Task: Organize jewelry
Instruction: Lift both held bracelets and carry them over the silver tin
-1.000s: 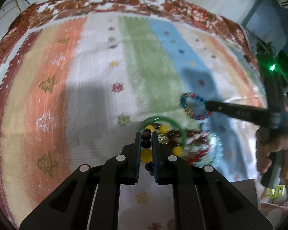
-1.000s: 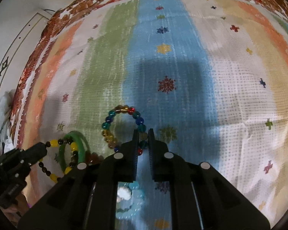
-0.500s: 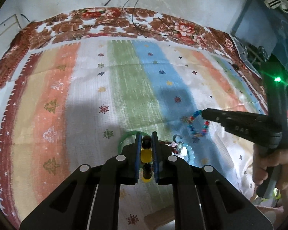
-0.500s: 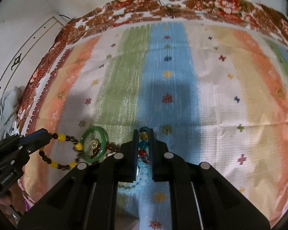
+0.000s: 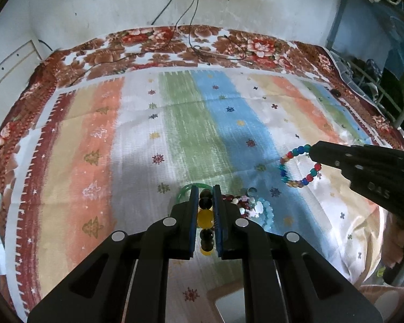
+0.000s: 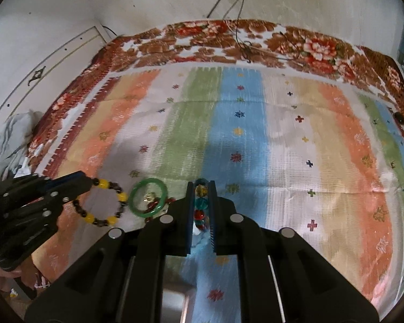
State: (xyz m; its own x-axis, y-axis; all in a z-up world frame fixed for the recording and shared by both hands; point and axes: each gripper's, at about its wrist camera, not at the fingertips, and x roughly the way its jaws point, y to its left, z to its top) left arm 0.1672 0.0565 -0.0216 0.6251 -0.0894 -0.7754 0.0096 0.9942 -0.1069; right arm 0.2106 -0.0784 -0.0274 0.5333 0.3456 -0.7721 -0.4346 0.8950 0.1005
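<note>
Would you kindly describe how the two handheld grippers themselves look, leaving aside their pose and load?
Both the left gripper and the right gripper are matte black, angular plastic with triangular cut-outs and round silver pivot pins. Their straight fingers carry blue ribbed pads. White letters mark the right gripper's side.

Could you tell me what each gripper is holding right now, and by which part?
The left gripper pinches the yellow-and-black bead bracelet by a short run of its beads. The right gripper pinches the multicoloured bead bracelet likewise.
</note>
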